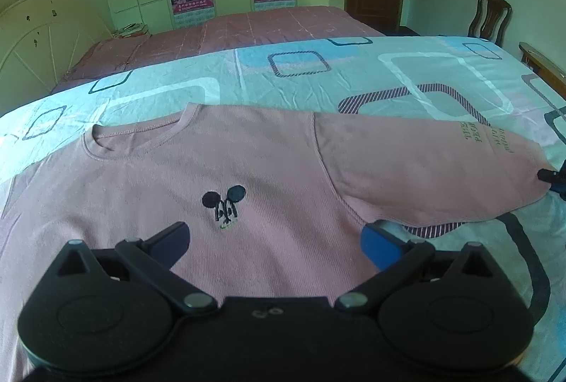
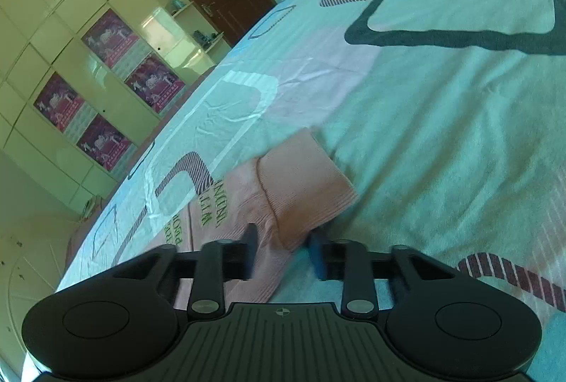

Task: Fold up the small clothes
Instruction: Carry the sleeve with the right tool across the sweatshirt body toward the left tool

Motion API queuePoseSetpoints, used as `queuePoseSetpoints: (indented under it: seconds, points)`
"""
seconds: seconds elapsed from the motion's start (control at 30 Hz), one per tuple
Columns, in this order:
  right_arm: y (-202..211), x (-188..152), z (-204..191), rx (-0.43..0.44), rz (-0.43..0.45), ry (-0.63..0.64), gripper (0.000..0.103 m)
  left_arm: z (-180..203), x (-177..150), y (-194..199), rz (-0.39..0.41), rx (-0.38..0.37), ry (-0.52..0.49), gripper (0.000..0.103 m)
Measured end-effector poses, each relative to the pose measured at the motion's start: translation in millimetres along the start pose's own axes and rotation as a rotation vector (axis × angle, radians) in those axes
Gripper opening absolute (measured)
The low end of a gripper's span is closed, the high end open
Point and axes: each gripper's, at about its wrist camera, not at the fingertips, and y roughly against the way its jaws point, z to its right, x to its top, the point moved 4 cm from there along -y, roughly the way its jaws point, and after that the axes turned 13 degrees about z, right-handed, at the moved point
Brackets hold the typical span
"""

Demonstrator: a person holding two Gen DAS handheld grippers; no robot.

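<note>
One pink sweater (image 1: 219,169) lies flat and face up on the patterned sheet (image 1: 353,77) of the bed, and as far as these views show, no fold is finished yet.

At the left, the left gripper (image 1: 274,240) hovers low over the chest, just below the small embroidered motif (image 1: 224,205). Its fingers are spread wide and hold nothing. The collar (image 1: 138,141) sits toward the far left of that view, so the body's long axis seems to run from the collar toward the camera, with the hem out of sight below the gripper. The sleeve on that side runs off the picture, so I cannot tell how it lies.

Further right, the other sleeve (image 1: 424,169) stretches straight out sideways across the sheet, roughly square to the body, its lettering (image 1: 488,138) facing up. At its tip the right gripper (image 2: 284,251) has its fingers set on either side of the ribbed cuff (image 2: 307,184), narrowed against the fabric; it looks like a pinch on the cuff, with the cuff end sticking out beyond the fingertips.

My judgement: the task is at its start. The likely step in hand is bringing this sleeve in over the chest; the other sleeve and the body folds remain.
</note>
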Motion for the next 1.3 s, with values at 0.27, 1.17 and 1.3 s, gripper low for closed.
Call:
queuePoseSetpoints:
  seconds: [0.27, 1.17, 1.3]
  points:
    - [8.7, 45.9, -11.2, 0.004, 0.106, 0.246, 0.005, -23.5, -5.0, -6.6, -0.033, 0.052, 0.023, 0.103]
    - [44.7, -157.1, -309.3, 0.479, -0.099, 0.629, 0.005, -209.1, -40.7, -4.8, -0.064, -0.006, 0.273, 0.072]
    - [50.7, -236.2, -356.0, 0.547, -0.182, 0.732, 0.005, -241.7, -46.0, -1.5, -0.047, -0.053, 0.303, 0.052]
